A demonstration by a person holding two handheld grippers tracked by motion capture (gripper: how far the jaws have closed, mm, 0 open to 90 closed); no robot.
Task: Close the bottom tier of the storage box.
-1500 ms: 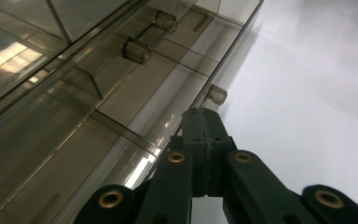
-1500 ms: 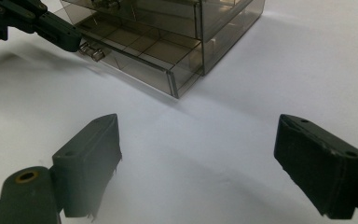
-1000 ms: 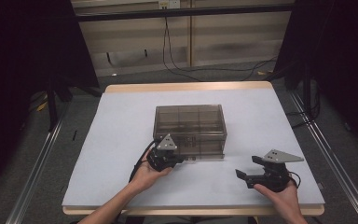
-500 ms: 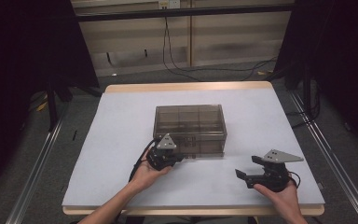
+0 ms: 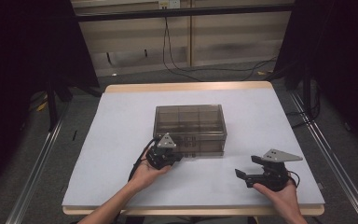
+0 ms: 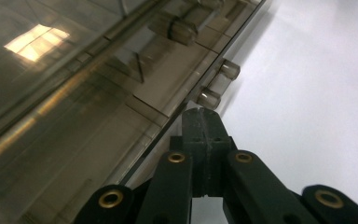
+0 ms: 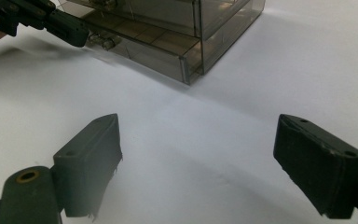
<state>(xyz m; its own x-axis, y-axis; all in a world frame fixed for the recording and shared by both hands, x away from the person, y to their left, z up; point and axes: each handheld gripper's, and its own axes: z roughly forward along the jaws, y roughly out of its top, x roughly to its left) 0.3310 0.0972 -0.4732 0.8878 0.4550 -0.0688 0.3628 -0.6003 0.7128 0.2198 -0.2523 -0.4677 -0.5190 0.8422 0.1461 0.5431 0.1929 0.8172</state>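
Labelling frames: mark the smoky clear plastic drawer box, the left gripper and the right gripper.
Smoky clear plastic drawer box (image 5: 189, 116): high view, its top panel.
Left gripper (image 6: 200, 122): left gripper view, tips of its shut jaws.
Right gripper (image 7: 198, 163): right gripper view, midway between its open fingertips.

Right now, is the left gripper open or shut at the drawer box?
Shut. In the left gripper view the left gripper has its two black jaws pressed flat together with nothing between them, tips just short of a small knob on the smoky drawer box.

The left hand-held gripper (image 5: 176, 158) has its jaws pressed together, while the right hand-held gripper (image 5: 243, 176) is spread wide.
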